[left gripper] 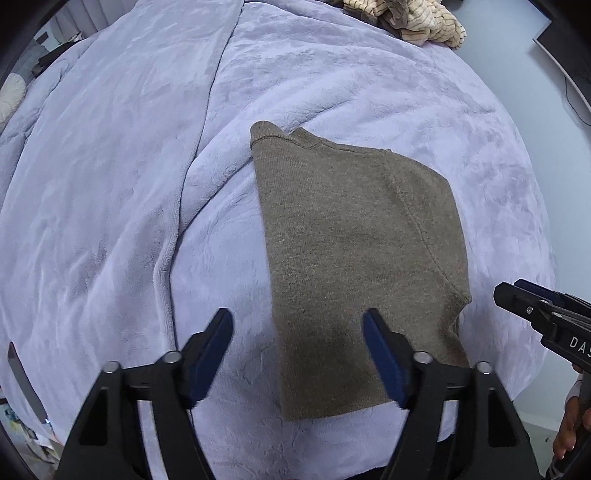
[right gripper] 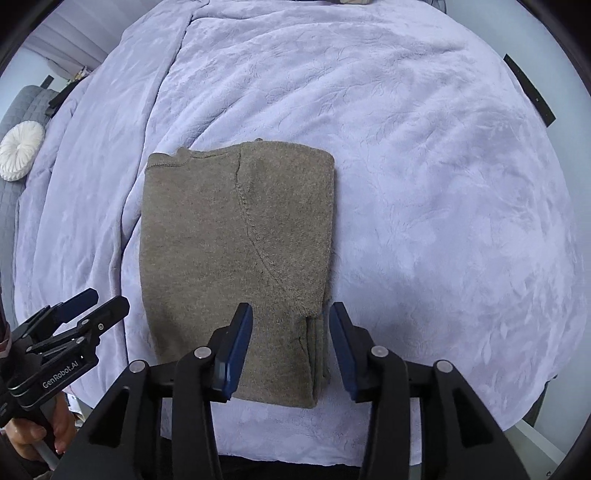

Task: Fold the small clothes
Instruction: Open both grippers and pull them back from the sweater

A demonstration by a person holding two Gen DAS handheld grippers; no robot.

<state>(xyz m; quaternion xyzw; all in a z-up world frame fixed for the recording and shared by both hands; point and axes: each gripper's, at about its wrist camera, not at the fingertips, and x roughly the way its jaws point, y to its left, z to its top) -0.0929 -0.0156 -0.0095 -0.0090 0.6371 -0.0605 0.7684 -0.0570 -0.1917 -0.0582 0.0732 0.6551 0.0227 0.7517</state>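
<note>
A small brown knit top (right gripper: 236, 258) lies flat on a soft purple blanket (right gripper: 424, 184) that covers the bed. The top is already folded into a neat, tall block, with its neck edge at the far end and its thick stacked edges on the right side (a curved sleeve seam shows across the top layer). The left gripper (left gripper: 297, 345) hangs over the near left part of the top with its blue pads spread wide, and nothing is held between them. The right gripper (right gripper: 290, 339) hangs over the near right edge of the top, its pads partly apart and not pressing on the cloth, so it holds nothing too. Both point almost straight down at the bed. It looks like the side folds are done, because no sleeve sticks out any more. What may be left is one more fold to bring the near end up to the neck end and make the block shorter, or just setting it aside. A striped cream and brown piece of clothing (left gripper: 410, 18) sits in a heap at the far edge of the bed and looks not yet folded, so it probably comes next.
</note>
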